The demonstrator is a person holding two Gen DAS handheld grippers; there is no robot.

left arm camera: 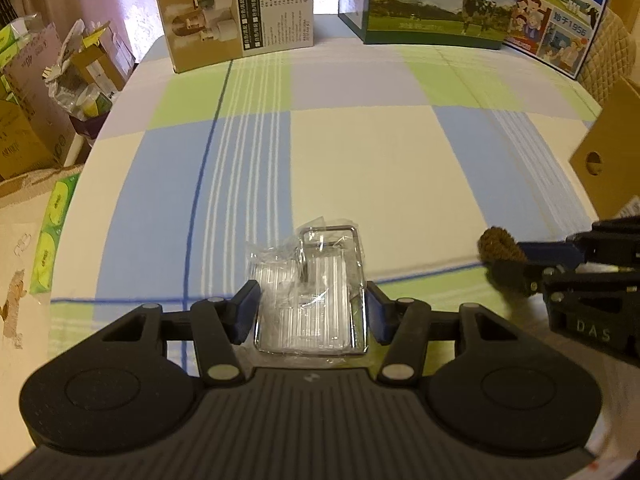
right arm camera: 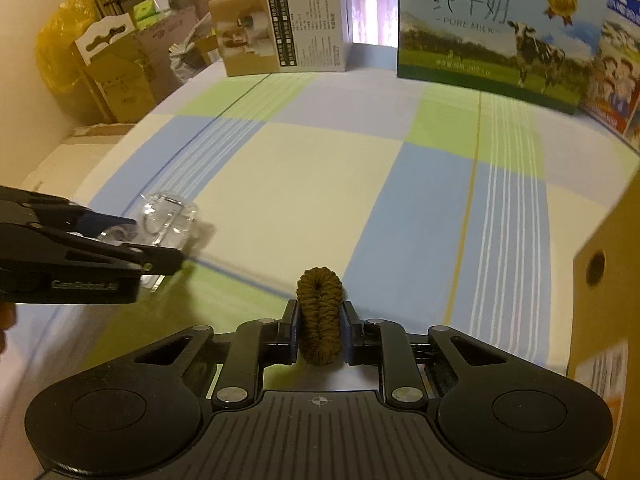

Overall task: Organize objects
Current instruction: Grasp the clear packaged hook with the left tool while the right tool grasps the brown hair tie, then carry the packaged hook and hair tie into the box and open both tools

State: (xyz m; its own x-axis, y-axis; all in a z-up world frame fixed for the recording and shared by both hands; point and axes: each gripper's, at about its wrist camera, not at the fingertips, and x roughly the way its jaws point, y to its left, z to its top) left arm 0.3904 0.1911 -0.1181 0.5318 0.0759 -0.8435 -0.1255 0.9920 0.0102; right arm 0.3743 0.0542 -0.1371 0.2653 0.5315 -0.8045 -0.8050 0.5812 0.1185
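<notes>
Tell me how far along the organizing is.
Done: nothing visibly put away. In hand: left hand-held gripper clamps the clear plastic case; right hand-held gripper clamps the brown hair tie. Left: placing both; the cardboard box is nearby, though the destination isn't shown.

Checked cloth [left arm camera: 360, 152], milk carton [right arm camera: 496, 36] + brown box [left arm camera: 236, 12] at back.

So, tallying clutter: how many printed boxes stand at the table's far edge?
3: a brown-and-white box on the left, the cow milk box in the middle, a blue box rightmost. Others may be hidden.
</notes>
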